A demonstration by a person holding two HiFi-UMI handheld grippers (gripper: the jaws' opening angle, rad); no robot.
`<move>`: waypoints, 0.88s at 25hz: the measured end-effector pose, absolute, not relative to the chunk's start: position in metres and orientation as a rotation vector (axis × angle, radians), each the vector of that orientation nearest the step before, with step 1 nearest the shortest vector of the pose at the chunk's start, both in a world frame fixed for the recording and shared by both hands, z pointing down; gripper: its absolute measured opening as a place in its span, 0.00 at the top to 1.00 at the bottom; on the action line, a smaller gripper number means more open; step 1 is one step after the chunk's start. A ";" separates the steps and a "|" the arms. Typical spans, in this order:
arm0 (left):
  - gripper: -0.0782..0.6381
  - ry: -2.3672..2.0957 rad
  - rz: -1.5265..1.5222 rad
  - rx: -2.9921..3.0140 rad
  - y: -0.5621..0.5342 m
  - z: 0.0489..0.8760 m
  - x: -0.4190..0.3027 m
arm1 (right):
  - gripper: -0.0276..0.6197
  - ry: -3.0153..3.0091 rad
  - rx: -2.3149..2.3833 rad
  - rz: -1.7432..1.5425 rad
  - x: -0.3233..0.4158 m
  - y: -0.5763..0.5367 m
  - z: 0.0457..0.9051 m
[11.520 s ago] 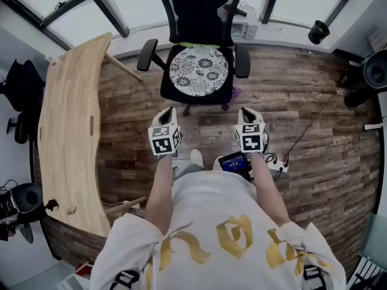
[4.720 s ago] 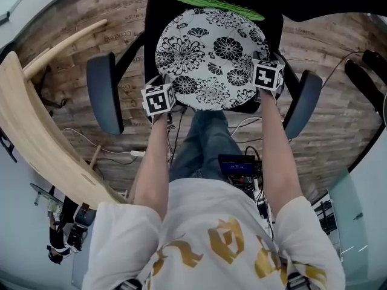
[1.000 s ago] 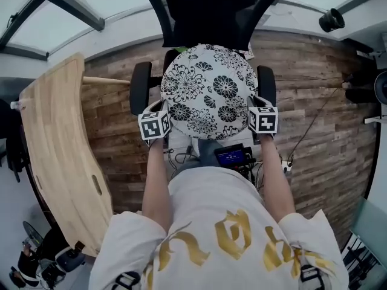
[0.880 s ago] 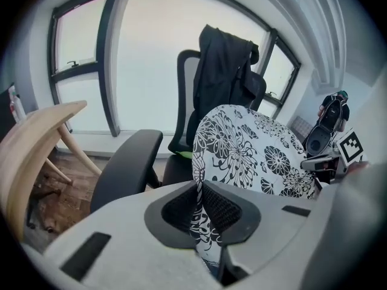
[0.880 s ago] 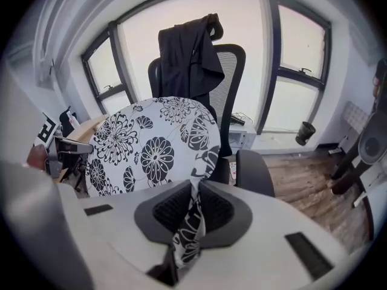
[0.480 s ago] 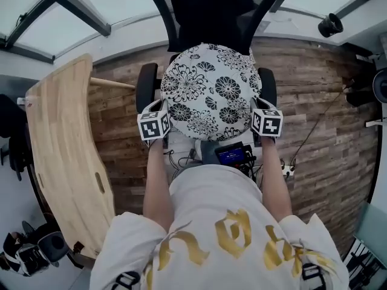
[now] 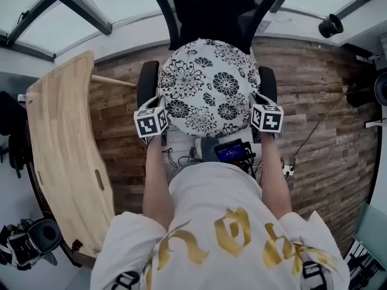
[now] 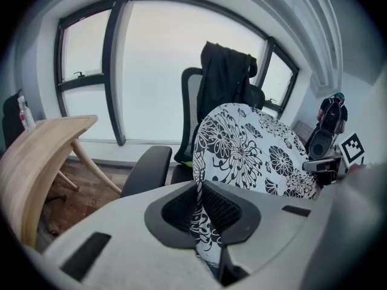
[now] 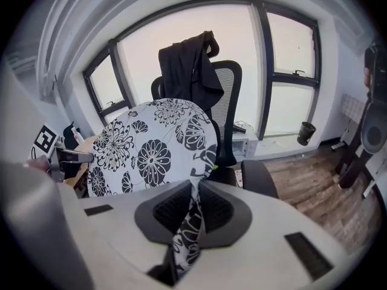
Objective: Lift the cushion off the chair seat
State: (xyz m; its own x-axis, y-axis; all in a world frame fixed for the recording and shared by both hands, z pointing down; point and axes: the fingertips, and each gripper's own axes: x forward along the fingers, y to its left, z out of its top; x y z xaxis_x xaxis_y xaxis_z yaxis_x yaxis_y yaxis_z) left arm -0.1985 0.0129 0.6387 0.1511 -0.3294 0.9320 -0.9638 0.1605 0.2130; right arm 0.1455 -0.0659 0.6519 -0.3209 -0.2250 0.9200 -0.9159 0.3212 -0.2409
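The round white cushion with black flowers (image 7: pixel 208 84) hangs in the air above the black office chair (image 7: pixel 211 8), held between both grippers. My left gripper (image 7: pixel 158 115) is shut on the cushion's left edge (image 8: pixel 196 201). On the opposite side my right gripper (image 7: pixel 257 110) is shut on its right edge (image 9: pixel 193 213). Each gripper view shows the fabric pinched flat between the dark pads (image 8: pixel 227 207) (image 9: pixel 172 210). The cushion (image 8: pixel 254 147) (image 9: pixel 151 147) covers the chair seat from above; both armrests (image 7: pixel 147 83) (image 7: pixel 268 84) show beside it.
A curved wooden table (image 7: pixel 63 156) runs along the left. A dark jacket (image 9: pixel 187 62) hangs on the chair back. A black bin (image 7: pixel 330 25) and cables lie on the wood floor at right. A small device with a blue screen (image 7: pixel 231 153) sits at the person's waist.
Both grippers have risen a little with the cushion, which now sits higher and slightly larger in the head view. Their grip on its edges is unchanged.
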 end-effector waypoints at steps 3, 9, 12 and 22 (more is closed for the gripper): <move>0.84 -1.381 0.754 1.361 0.015 0.638 -0.199 | 0.91 -1.775 1.040 1.058 0.144 -0.067 0.649; 0.84 -1.383 0.754 1.348 0.015 0.640 -0.201 | 0.91 -1.773 1.037 1.036 0.142 -0.068 0.649; 0.84 -1.379 0.754 1.354 0.015 0.640 -0.200 | 0.91 -1.767 1.034 1.024 0.142 -0.067 0.650; 0.84 -1.368 0.701 1.355 0.014 0.641 -0.199 | 0.91 -1.749 1.027 1.025 0.143 -0.068 0.650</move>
State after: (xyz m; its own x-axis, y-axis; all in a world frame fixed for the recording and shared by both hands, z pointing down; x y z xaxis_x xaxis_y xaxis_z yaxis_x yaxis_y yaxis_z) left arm -0.1992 0.0140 0.6412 0.1783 -0.3407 0.9231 -0.9485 0.1901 0.2534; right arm 0.1427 -0.0684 0.6505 -0.3096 -0.2279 0.9232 -0.9167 0.3294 -0.2261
